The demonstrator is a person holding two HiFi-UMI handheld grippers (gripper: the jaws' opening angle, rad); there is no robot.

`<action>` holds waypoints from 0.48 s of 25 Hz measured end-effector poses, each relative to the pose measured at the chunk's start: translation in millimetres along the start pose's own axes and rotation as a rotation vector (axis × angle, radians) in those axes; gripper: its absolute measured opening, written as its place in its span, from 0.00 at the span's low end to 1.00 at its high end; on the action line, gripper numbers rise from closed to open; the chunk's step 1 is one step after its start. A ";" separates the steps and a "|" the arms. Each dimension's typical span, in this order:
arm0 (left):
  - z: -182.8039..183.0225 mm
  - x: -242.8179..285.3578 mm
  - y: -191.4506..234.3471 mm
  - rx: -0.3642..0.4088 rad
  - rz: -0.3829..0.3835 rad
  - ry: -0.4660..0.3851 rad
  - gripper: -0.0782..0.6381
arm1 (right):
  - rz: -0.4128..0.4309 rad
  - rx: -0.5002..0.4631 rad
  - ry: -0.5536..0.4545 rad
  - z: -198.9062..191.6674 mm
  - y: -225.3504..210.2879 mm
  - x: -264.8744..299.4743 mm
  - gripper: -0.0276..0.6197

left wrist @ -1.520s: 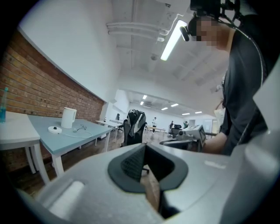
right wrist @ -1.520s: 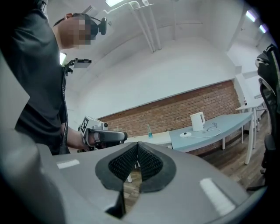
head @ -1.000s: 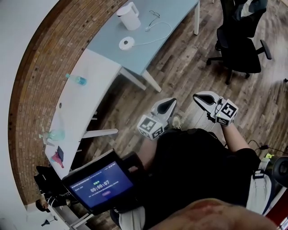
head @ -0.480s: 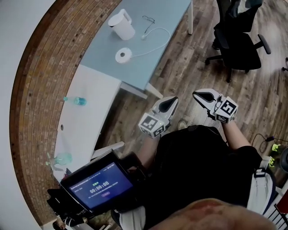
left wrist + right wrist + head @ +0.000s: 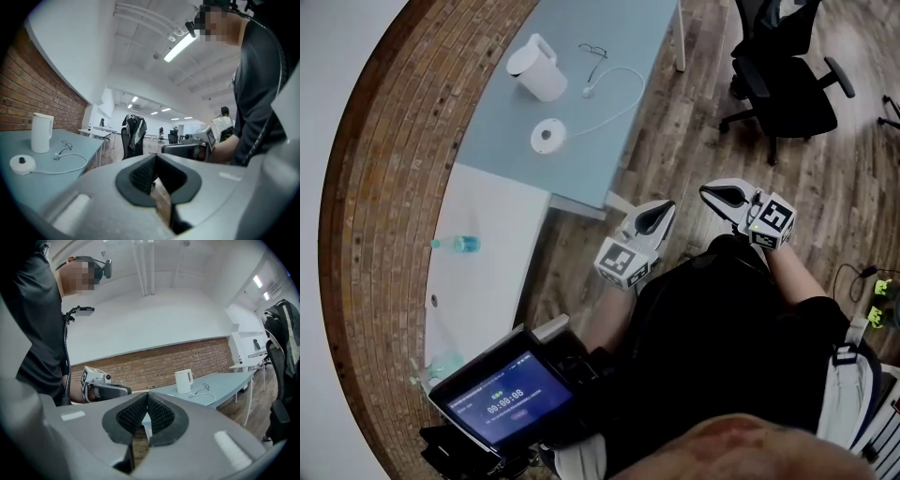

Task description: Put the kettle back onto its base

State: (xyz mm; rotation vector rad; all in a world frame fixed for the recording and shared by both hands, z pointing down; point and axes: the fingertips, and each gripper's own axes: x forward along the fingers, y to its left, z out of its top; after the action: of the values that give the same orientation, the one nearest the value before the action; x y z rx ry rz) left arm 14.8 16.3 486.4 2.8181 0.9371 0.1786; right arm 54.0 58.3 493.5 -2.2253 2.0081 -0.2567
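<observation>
Since a second ago the kettle [image 5: 536, 67] and its base [image 5: 547, 136] have slid down and left in the head view. The water bottle [image 5: 459, 244] has dropped lower along the left side. Reading: you are turning toward the blue table [image 5: 609, 159] and closing on it, with both grippers carried level in front of you. Nothing has been touched yet.

Left gripper [image 5: 659, 210]: jaws together, pads meeting, nothing between them. Right gripper [image 5: 711, 194]: also closed and empty. Both hang over the wood floor [image 5: 825, 216], well apart from the table.

Kettle: upright in the upper left of the head view, on the blue table on the brick wall [image 5: 384, 187] side. It stands apart from its base. The base is a round white disc just below it in the frame, with nothing on it. Its cable [image 5: 619, 94] loops off toward a pair of glasses [image 5: 592, 50]. Whether the cable is plugged in anywhere is too small to tell.

Judgement: this is the approach only. You will need to open a jaw before you reach the handle.

Room:
- A white table [image 5: 487, 234] adjoins the blue one at centre left.
- A black office chair [image 5: 787, 80] stands at upper right.
- A lit screen [image 5: 502, 398] shows at lower left.
</observation>
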 end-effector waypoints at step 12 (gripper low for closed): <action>1.8 28.5 54.5 -0.038 0.105 0.004 0.11 | 0.094 0.011 -0.019 9.6 -64.9 43.9 0.05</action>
State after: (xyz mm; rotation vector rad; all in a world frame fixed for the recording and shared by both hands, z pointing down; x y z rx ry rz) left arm 69.5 -9.7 496.9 2.8343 0.7786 0.2135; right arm 123.5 21.2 499.4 -2.1123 2.0890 -0.2346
